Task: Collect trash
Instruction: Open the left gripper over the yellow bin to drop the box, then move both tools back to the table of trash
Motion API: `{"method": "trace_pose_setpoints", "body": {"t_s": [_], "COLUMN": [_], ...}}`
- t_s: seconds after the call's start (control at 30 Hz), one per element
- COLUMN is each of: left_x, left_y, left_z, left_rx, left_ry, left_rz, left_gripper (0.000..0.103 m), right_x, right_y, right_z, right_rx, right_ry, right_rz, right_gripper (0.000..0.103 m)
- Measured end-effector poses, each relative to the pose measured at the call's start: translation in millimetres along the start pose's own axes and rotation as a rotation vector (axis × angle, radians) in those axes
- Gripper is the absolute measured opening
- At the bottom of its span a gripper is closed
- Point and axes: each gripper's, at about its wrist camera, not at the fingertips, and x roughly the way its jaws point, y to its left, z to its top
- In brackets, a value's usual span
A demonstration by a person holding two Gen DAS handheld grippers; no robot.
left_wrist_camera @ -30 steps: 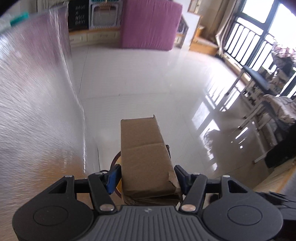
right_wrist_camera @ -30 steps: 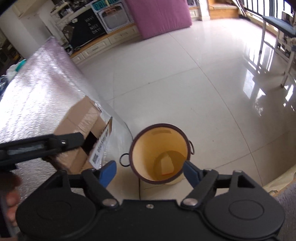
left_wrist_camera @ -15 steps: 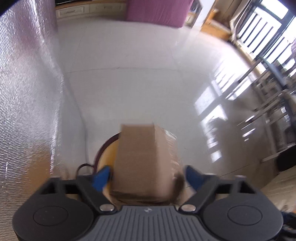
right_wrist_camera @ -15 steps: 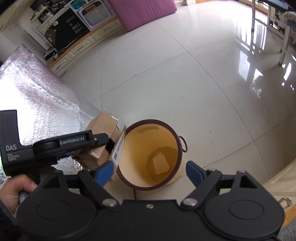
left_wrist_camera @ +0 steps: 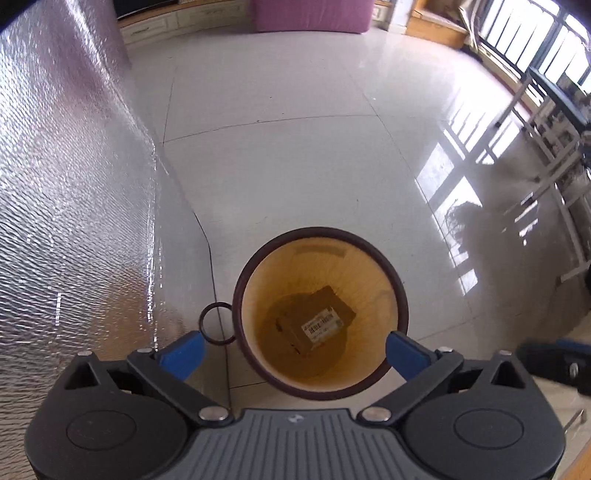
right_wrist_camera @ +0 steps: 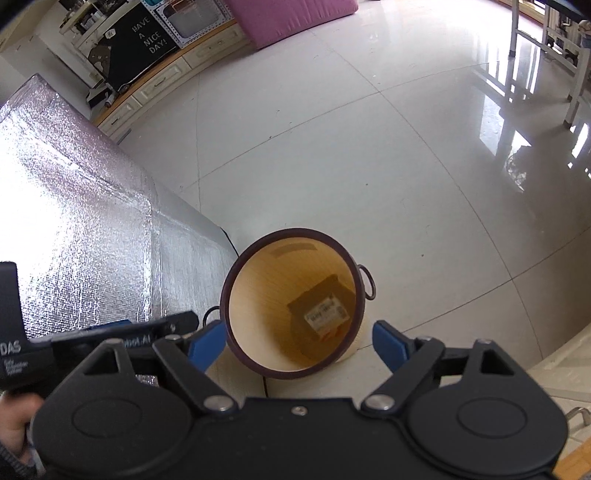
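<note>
A round bin (left_wrist_camera: 400, 291) with a dark rim and a yellow inside stands on the tiled floor. On its bottom lies a brown cardboard box (left_wrist_camera: 317, 325) with a white label. My left gripper (left_wrist_camera: 293, 354) hangs over the bin, pointing steeply down. Its jaws are opening wide and nothing is between them. In the right wrist view the same bin (right_wrist_camera: 236, 266) and box (right_wrist_camera: 321, 310) show below my right gripper (right_wrist_camera: 299, 343). Its jaws are opening too, with nothing in them. The left gripper's black housing (right_wrist_camera: 92, 338) juts in from the left, held by a hand (right_wrist_camera: 11, 406).
A table covered in silver foil (left_wrist_camera: 55, 221) stands directly left of the bin, its corner close to the bin's ring handle (left_wrist_camera: 218, 324). Glossy white floor (left_wrist_camera: 295, 147) stretches beyond. A pink pad (right_wrist_camera: 288, 14) and low cabinets line the far wall. White furniture legs (left_wrist_camera: 554, 184) stand at the right.
The cardboard box left the left gripper's jaws and dropped to the bottom of the bin. The left jaws spread wide. Both grippers sank closer to the bin.
</note>
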Motion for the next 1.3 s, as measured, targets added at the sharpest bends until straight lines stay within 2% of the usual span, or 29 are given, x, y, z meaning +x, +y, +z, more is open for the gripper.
{"method": "trace_pose_setpoints", "body": {"t_s": [0.27,0.4,0.7,0.97,1.3], "left_x": [-26.8,-44.2,-101.3,-163.5,-247.9], "left_y": [8.7,14.2,18.5,12.5,9.3], "left_z": [-4.7,-8.6,-13.6,-26.4,-52.9], "left_rx": [-0.039,-0.057,-0.083,-0.076,-0.055], "left_ry": [-0.005,-0.007,-0.072,-0.144,-0.251], "left_rz": [0.009,0.032,0.037,0.043,0.004], "left_gripper": [0.103,0.103,0.103,0.103,0.103], "right_x": [-14.6,-23.6,-55.3,-104.1,-184.8], "right_y": [11.0,16.9,30.5,47.7,63.9], "right_z": [4.1,6.1,9.0,-1.4,-35.2], "right_rx": [-0.046,-0.084,-0.148,-0.179,-0.206], "right_ry": [-0.032,-0.038,-0.063,-0.121,-0.201], "right_rz": [-0.024,-0.064,-0.102,-0.109,-0.131], "right_gripper": [0.103,0.103,0.103,0.103,0.103]}}
